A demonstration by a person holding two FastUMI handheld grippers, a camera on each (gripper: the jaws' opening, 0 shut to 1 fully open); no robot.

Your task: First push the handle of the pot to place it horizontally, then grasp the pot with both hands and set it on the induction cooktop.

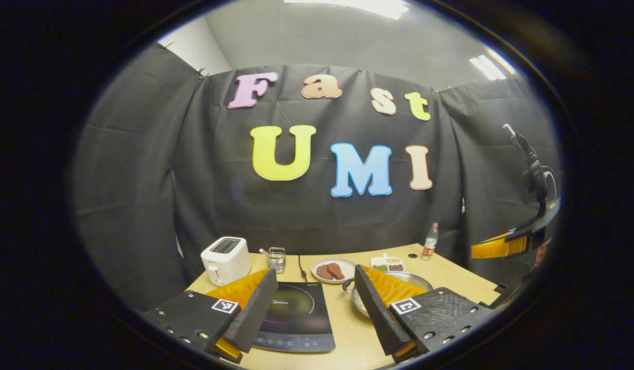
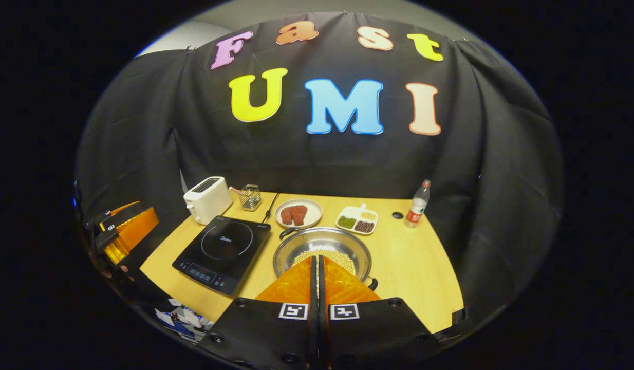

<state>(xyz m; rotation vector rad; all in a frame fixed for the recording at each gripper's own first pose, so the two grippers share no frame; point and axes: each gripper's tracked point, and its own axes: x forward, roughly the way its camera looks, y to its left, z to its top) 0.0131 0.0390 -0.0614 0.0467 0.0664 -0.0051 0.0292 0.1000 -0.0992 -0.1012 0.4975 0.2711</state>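
Right gripper view: pot (image 2: 322, 250) (mid-table (image 2: 425, 267))

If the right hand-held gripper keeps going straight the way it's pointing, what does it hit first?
Probably the pot: the shut right hand-held gripper points at its near rim, though depth is unclear.

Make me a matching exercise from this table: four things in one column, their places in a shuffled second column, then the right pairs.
Things:
1. toaster
2. pot
3. bottle
4. plate of meat

Places:
A. just right of the induction cooktop, below the plate
B. back right of the table
C. back left corner, behind the cooktop
D. behind the pot, left of the divided dish

Pairs: 1-C, 2-A, 3-B, 4-D
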